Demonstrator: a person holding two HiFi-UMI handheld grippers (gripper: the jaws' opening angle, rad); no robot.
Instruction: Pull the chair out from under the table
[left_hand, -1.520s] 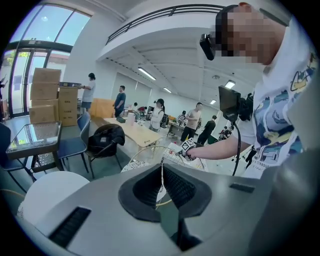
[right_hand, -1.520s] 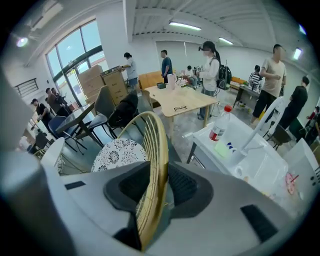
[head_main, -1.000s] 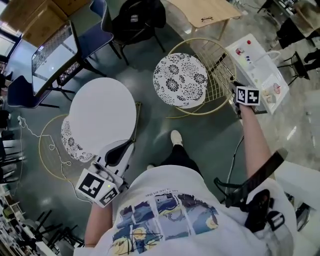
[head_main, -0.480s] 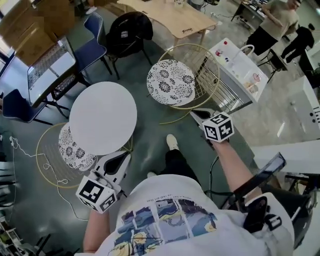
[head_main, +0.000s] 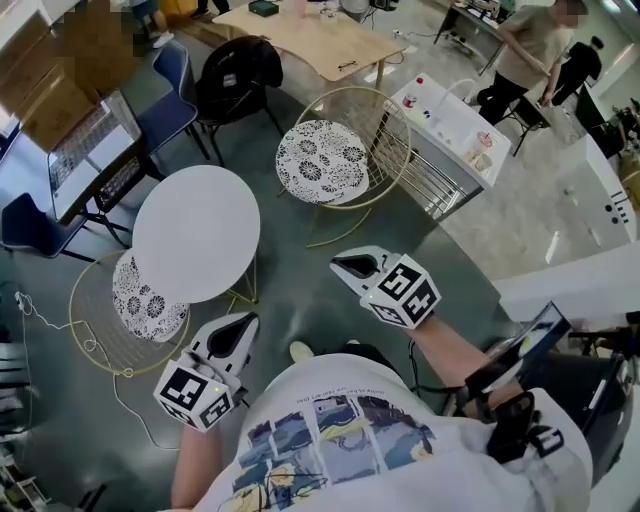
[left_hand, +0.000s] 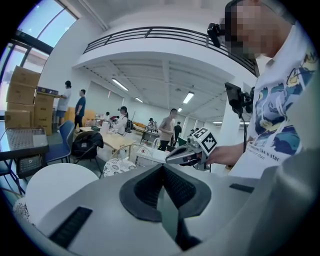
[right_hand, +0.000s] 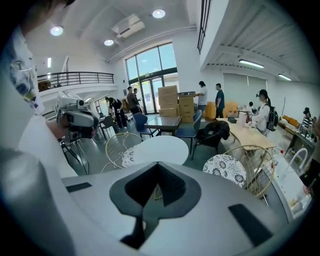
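Head view: a round white table (head_main: 195, 232) sits at 10 o'clock from frame centre. The gold wire chair with round black-and-white patterned cushion (head_main: 322, 160) stands at the table's 2 o'clock, clear of the tabletop, on open floor. A second gold wire chair (head_main: 140, 300) is at the table's 7 o'clock, its seat partly under the top. The left gripper (head_main: 240, 328) is at 7 o'clock and the right gripper (head_main: 345, 266) near centre, both in the air, touching nothing. Both pairs of jaws are pressed together and empty.
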